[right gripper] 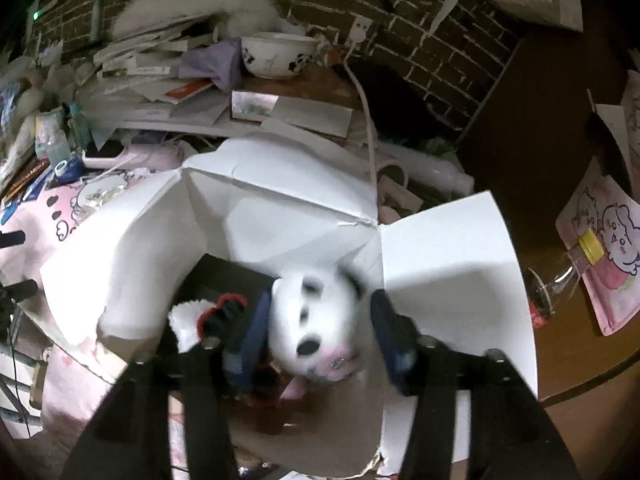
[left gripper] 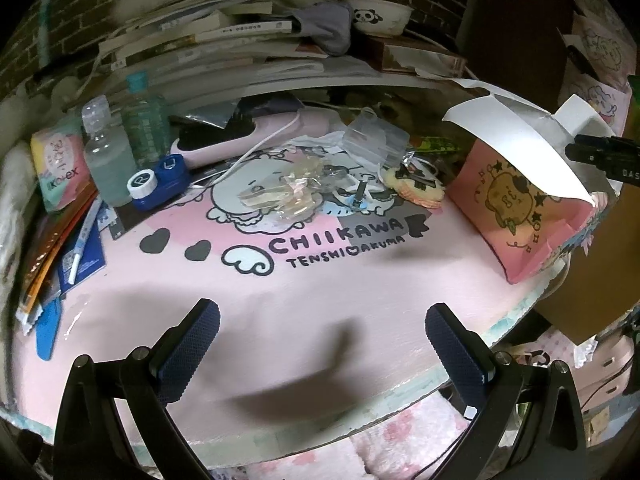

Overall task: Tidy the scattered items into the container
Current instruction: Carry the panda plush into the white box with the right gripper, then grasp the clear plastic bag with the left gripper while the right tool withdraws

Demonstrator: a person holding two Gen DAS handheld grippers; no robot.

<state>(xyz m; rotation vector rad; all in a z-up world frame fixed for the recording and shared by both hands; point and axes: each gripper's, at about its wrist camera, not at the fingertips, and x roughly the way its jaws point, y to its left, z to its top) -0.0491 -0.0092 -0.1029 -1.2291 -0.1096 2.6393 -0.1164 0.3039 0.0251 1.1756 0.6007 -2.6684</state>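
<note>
One blurred plush toy (right gripper: 316, 320) seemingly loose between jaws.

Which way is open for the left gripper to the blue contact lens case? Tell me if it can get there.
Probably yes. The left gripper is open over bare pink mat, and the lens case sits uncovered at the clutter's front edge, though a bottle stands close beside it.

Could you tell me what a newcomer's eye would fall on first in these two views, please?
The white plush toy stands out first, blurred between the right gripper's fingers, above the open pink box with white flaps. In the left view, the pink Chiikawa mat fills the table, with clutter at its far edge: a blue contact lens case, bottles and crumpled plastic wrappers.
</note>
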